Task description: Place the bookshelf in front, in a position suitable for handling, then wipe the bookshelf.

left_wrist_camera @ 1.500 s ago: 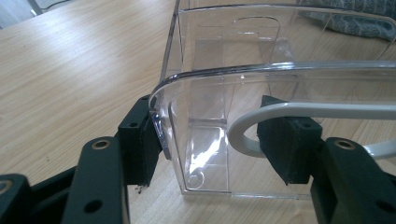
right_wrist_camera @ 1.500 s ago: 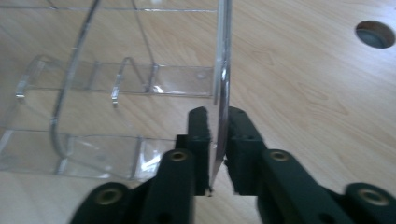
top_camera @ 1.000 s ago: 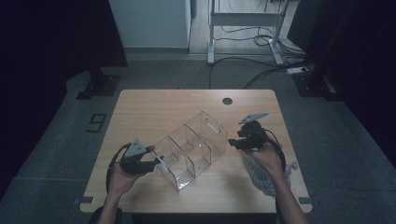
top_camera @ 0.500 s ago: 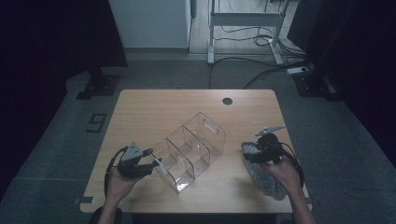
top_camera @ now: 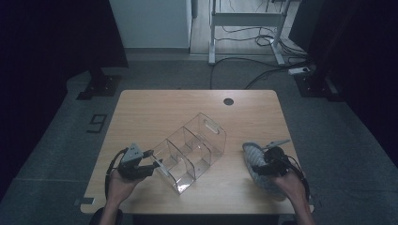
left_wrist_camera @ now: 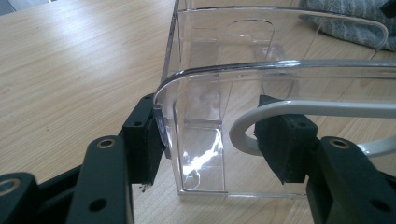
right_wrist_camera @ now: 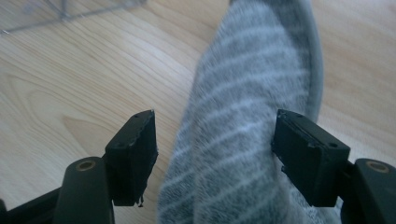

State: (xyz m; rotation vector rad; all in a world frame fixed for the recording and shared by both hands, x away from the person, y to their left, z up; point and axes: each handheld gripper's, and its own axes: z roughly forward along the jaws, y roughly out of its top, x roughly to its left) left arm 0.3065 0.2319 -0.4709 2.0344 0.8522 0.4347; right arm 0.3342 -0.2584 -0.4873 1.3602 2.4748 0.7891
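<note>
A clear organizer with three open compartments lies slantwise in the middle of the wooden table. My left gripper is at its near left end. In the left gripper view the jaws straddle the rounded corner of the organizer, one pad pressed on the side wall. A grey striped sock lies near the table's right front. My right gripper hangs over it. Its jaws have just been opening and stand on either side of the sock without squeezing it.
A round cable hole sits near the table's far edge. Behind the table are a desk frame and cables on the floor. The sock's far end lies just beyond the organizer. Bare wood stretches to the left and far side.
My right gripper moved from beside the organizer's far end rightward and down toward me, onto the sock. The left gripper and the organizer kept still.
</note>
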